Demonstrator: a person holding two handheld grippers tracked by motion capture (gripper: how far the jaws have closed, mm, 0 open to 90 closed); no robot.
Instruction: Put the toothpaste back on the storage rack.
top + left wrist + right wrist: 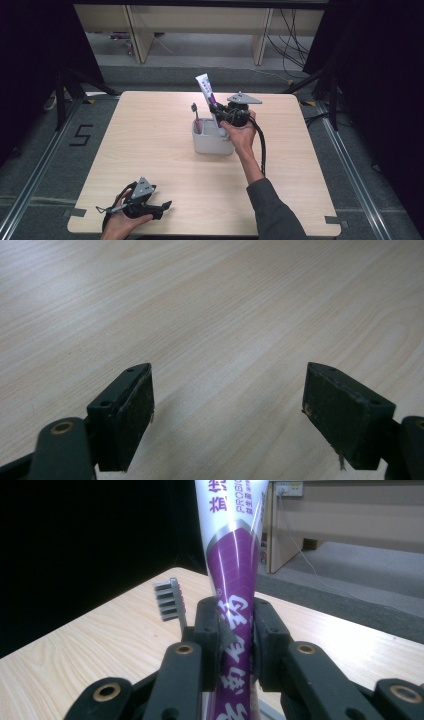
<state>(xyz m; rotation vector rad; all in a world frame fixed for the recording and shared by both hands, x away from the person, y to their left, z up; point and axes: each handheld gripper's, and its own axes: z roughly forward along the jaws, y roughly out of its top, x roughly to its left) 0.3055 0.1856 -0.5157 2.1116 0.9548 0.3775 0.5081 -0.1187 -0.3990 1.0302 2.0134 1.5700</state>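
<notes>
While the left tool gapes, the right tool pinches a glossy purple toothpaste tube.

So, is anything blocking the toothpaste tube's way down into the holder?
Nothing visible. The right hand-held gripper holds the toothpaste tube over the grey holder; the toothbrush stands in the neighbouring compartment, left of the tube.

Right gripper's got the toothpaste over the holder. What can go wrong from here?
1. The right gripper pinches the toothpaste tube mid-body; a soft tube could squash or slip.
2. The tube leans, so its lower end may catch the grey holder rim or tip it.
3. The toothbrush stands close by and may get knocked.
</notes>
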